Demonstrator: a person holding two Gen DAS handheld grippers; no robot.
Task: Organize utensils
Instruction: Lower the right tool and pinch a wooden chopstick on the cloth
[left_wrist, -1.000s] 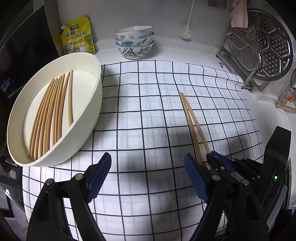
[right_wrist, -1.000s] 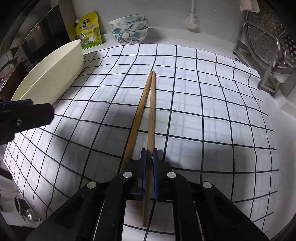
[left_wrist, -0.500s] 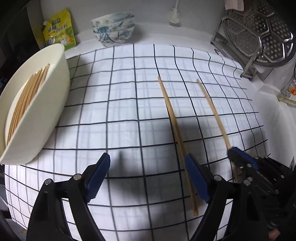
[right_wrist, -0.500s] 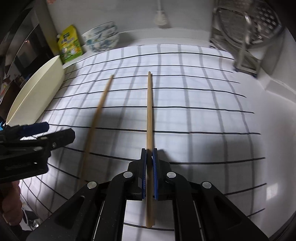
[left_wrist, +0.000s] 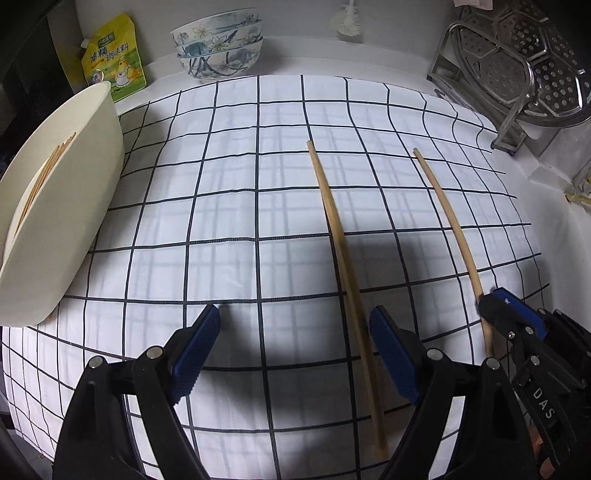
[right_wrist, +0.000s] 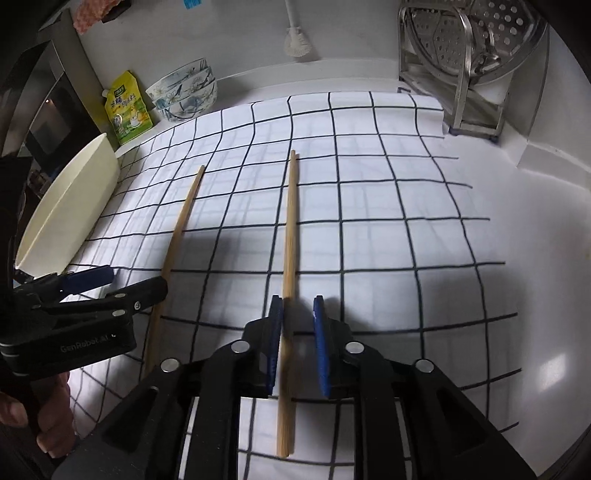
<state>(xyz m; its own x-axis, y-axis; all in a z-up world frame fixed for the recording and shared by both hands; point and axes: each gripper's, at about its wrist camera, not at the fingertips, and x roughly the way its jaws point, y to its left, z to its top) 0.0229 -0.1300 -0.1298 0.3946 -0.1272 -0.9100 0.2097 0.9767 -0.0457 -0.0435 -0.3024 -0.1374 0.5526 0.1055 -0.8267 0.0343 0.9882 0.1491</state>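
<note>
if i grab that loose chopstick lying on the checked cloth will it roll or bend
The chopstick looks like thin, straight wood, so probably stiff and light. Lying loose on the flat checked cloth, it may roll or skid if nudged sideways.

This is a home kitchen counter. A stack of flower-painted bowls (left_wrist: 218, 46) and a yellow seasoning pouch (left_wrist: 112, 61) stand against the back wall, and a perforated steel steamer tray (right_wrist: 476, 40) leans in a metal rack (left_wrist: 480, 96) at the right. A checked cloth (left_wrist: 229, 206) covers the worktop, and a dish brush (right_wrist: 297, 37) hangs on the wall.

Two loose chopsticks (left_wrist: 343, 254) (left_wrist: 448, 221), three stacked bowls (left_wrist: 219, 46), one basin (left_wrist: 62, 229).
</note>
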